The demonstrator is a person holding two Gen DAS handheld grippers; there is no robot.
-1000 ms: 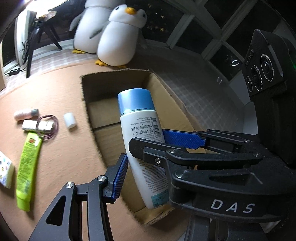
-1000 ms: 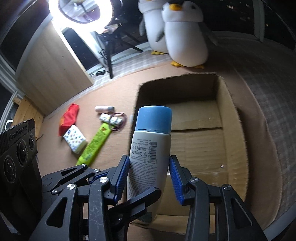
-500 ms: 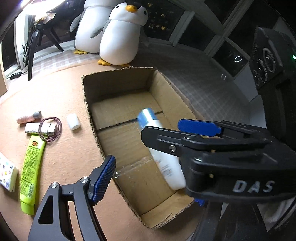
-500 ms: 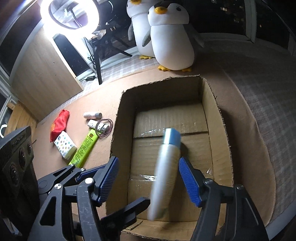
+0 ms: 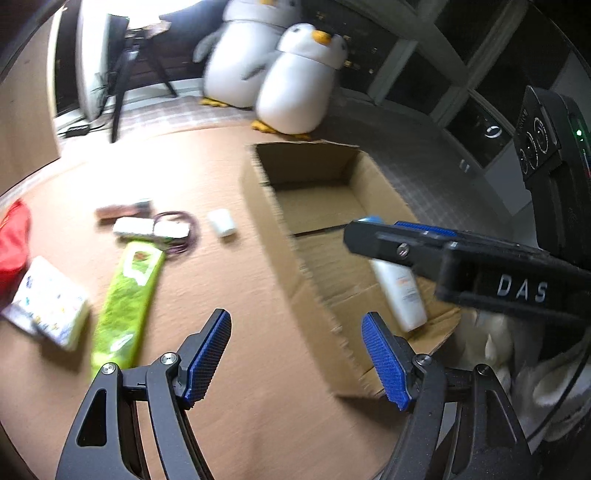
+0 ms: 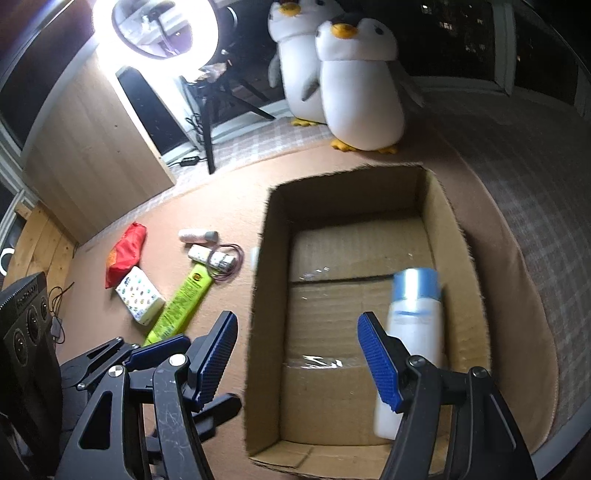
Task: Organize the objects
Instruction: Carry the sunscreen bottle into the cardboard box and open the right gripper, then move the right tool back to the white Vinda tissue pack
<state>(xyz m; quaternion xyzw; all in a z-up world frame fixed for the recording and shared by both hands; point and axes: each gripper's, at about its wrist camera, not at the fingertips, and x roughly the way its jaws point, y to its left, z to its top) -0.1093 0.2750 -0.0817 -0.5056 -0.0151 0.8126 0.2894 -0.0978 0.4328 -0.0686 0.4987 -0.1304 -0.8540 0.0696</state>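
A white bottle with a blue cap (image 6: 413, 332) lies on the floor of the open cardboard box (image 6: 266, 280), along its right wall. My right gripper (image 6: 295, 315) hangs open above the box's near end, with nothing between its blue pads. In the left wrist view the bottle (image 5: 402, 295) shows partly behind one finger of the right gripper (image 5: 406, 253). My left gripper (image 5: 297, 315) is open and empty, over the box's left wall (image 5: 273, 229) and the mat. Its fingers (image 6: 159, 347) show low on the left in the right wrist view.
Left of the box lie a green tube (image 5: 125, 299), a tissue pack (image 5: 48, 302), a red pouch (image 5: 13, 240), a small white cylinder (image 5: 221, 222), a pink tube (image 5: 123, 210) and a white item with a hair tie (image 5: 147, 227). Two plush penguins (image 6: 358, 85) stand behind; a ring light (image 6: 155, 29) glows far left.
Both grippers opened and let go of the bottle, which fell from upright into the box and now lies flat. The left gripper has swung left toward the items on the mat.
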